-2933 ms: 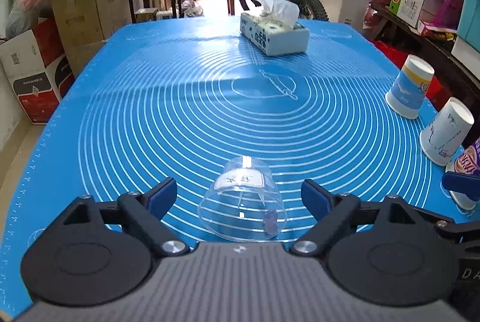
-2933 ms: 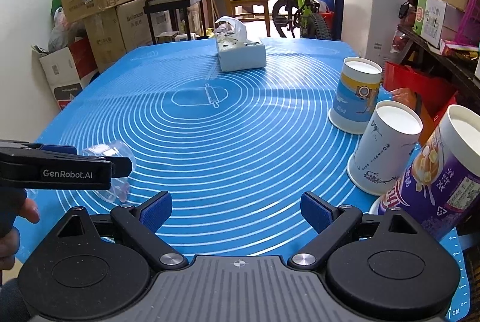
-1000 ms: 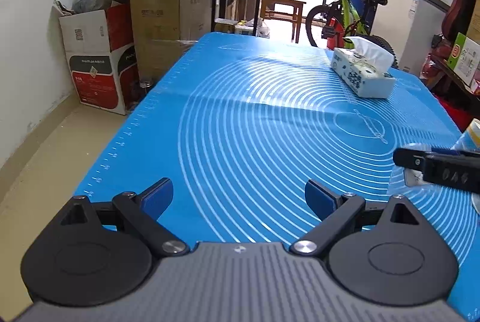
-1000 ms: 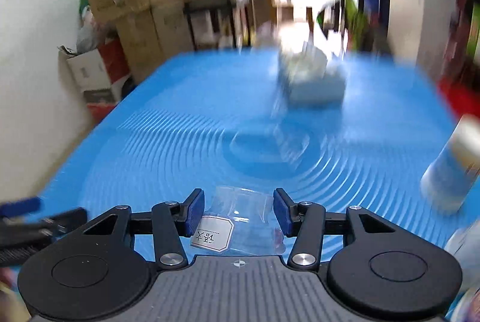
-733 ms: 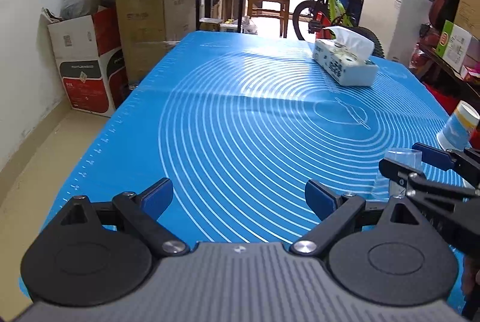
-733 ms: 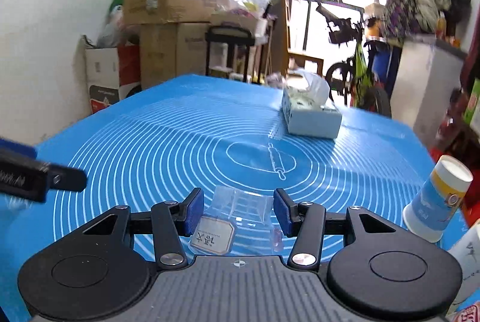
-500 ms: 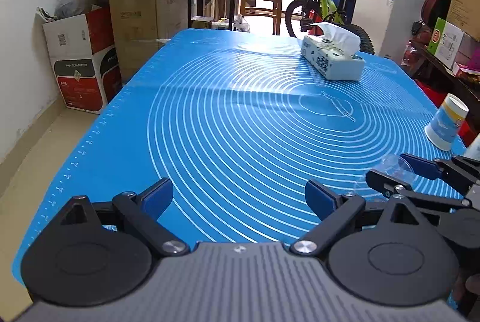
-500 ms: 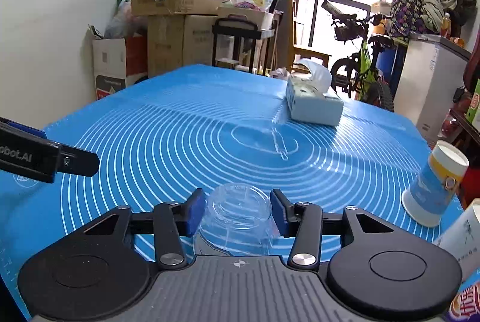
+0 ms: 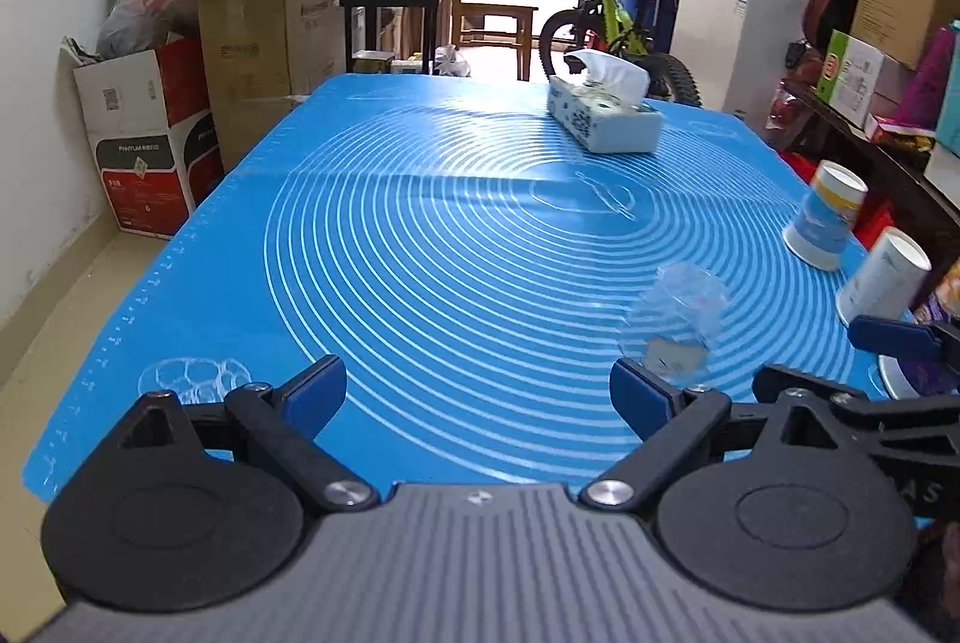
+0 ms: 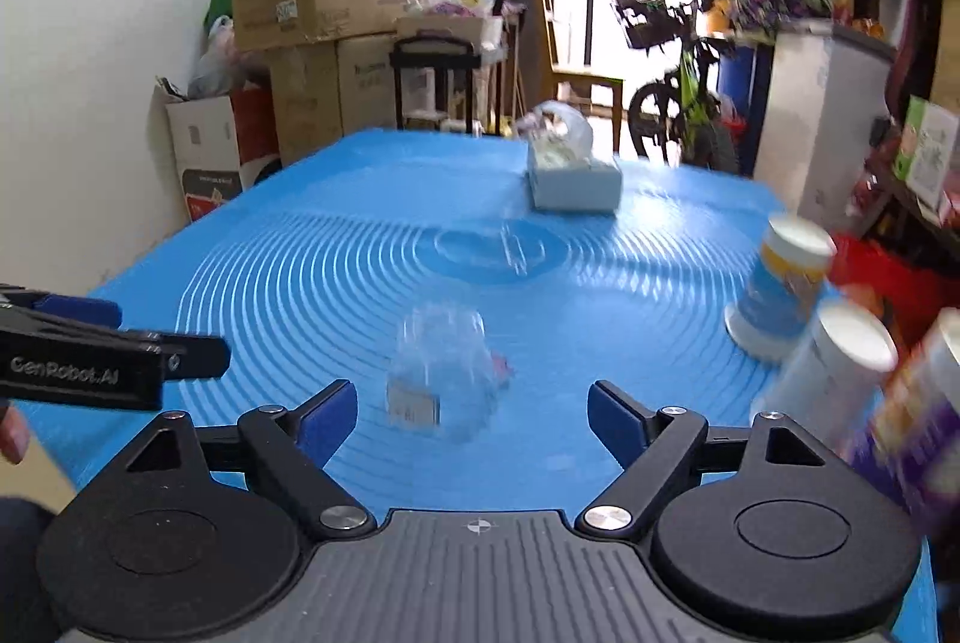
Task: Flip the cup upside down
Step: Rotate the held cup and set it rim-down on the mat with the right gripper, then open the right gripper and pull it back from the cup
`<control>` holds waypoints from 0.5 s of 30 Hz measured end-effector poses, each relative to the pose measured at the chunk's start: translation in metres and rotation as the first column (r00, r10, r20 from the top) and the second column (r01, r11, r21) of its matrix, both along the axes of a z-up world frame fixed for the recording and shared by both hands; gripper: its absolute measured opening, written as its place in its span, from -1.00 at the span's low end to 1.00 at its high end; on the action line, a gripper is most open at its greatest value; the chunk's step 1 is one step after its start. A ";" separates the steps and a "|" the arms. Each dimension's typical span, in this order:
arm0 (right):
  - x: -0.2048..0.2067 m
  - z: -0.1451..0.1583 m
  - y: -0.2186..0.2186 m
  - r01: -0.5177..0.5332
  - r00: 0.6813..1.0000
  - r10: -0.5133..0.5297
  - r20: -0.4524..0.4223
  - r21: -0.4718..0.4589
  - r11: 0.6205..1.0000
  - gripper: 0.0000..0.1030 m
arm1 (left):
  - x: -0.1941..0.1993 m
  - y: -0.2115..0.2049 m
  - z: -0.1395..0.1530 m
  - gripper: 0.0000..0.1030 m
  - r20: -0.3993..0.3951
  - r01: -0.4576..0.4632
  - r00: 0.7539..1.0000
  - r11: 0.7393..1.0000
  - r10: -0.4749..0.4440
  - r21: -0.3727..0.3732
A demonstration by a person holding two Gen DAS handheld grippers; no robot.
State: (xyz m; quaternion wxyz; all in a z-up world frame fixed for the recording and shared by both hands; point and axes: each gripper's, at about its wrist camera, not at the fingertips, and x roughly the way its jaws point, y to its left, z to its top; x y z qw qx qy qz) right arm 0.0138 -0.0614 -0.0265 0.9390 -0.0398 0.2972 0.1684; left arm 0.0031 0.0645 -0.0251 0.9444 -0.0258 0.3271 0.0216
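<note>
Released by right hand-held gripper (image 10: pixel 474 412), clear cup (image 10: pixel 441 364) sits inverted.

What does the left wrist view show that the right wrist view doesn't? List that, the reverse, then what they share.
Left wrist only: a patterned glass piece at the blue mat's near left edge. Right wrist only: the left gripper from the side, with its GenRobot.AI lettering. Both: the clear cup standing free on the mat, the tissue box and two paper cups.

Both wrist views look low and forward across the blue mat (image 9: pixel 420 253), sharing the clear cup (image 10: pixel 444 361).
</note>
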 end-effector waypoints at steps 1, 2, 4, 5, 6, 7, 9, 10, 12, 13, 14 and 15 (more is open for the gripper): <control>-0.007 0.000 -0.004 0.000 1.000 0.000 -0.004 0.003 1.000 0.67 | -0.005 -0.002 0.000 0.82 0.002 0.001 1.000 1.000 -0.001 0.005; -0.014 0.000 -0.007 0.000 1.000 0.000 -0.003 0.002 1.000 0.67 | -0.009 -0.004 -0.001 0.82 0.004 0.001 1.000 1.000 -0.001 0.006; -0.027 0.000 -0.012 0.003 1.000 -0.003 0.003 -0.001 1.000 0.67 | -0.017 -0.007 -0.002 0.82 0.004 0.002 1.000 1.000 -0.002 0.002; -0.033 0.000 -0.015 0.005 1.000 -0.005 0.002 0.002 1.000 0.67 | -0.022 -0.008 -0.003 0.82 0.005 0.001 1.000 1.000 -0.001 0.001; -0.037 0.000 -0.018 0.005 1.000 -0.005 0.000 0.009 1.000 0.67 | -0.026 -0.010 -0.003 0.82 0.008 0.000 1.000 1.000 0.000 0.003; -0.042 0.001 -0.020 0.006 1.000 -0.006 -0.001 0.016 1.000 0.67 | -0.030 -0.011 -0.003 0.82 0.012 -0.002 1.000 1.000 0.002 0.006; -0.051 0.002 -0.024 0.009 1.000 -0.009 0.001 0.022 1.000 0.67 | -0.037 -0.013 -0.003 0.82 0.017 -0.003 1.000 1.000 0.003 0.011; -0.054 0.003 -0.026 0.010 1.000 -0.010 0.002 0.025 1.000 0.67 | -0.040 -0.014 -0.003 0.82 0.015 0.001 1.000 1.000 -0.001 0.012; -0.063 0.003 -0.031 0.012 1.000 -0.013 0.002 0.036 0.999 0.67 | -0.045 -0.017 -0.003 0.82 0.011 0.010 1.000 1.000 -0.010 0.017; -0.066 0.004 -0.032 0.013 1.000 -0.013 0.002 0.042 0.999 0.67 | -0.048 -0.019 -0.003 0.82 0.011 0.014 1.000 1.000 -0.015 0.021; -0.070 0.004 -0.033 0.013 1.000 -0.014 0.003 0.048 0.999 0.67 | -0.050 -0.020 -0.003 0.83 0.012 0.018 1.000 0.999 -0.019 0.026; -0.074 0.005 -0.034 0.014 1.000 -0.014 0.003 0.051 0.999 0.67 | -0.053 -0.022 -0.003 0.82 0.013 0.023 1.000 0.999 -0.023 0.031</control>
